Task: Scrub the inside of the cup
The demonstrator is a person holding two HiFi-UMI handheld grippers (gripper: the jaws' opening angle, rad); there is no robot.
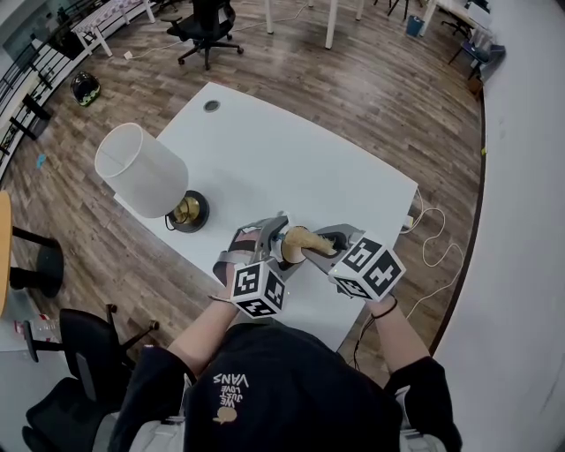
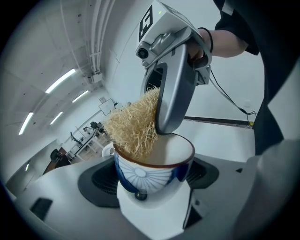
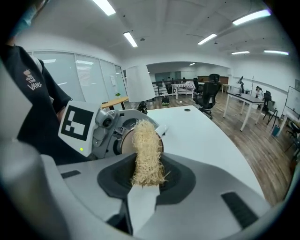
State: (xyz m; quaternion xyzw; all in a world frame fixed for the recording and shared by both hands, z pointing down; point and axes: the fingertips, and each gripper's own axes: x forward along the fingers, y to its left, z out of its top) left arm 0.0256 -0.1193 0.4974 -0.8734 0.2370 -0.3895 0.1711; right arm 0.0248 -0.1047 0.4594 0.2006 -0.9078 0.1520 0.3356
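A blue-and-white cup [image 2: 153,169] with a brown rim sits clamped in my left gripper [image 2: 152,197], held above the white table [image 1: 291,159]. Its cream inside faces the right gripper [image 3: 144,180], which is shut on a straw-coloured loofah scrubber [image 3: 147,154]. The scrubber [image 2: 133,126] rests on the cup's rim and dips into its mouth on the left side. In the head view both grippers meet near the table's front edge, left gripper [image 1: 265,256] and right gripper [image 1: 328,252], with the cup [image 1: 296,243] tilted between them.
A table lamp with a white shade [image 1: 141,169] and a dark round base [image 1: 188,212] stands at the table's left edge. A cable [image 1: 434,238] trails on the wood floor to the right. Office chairs [image 1: 205,26] stand beyond the table.
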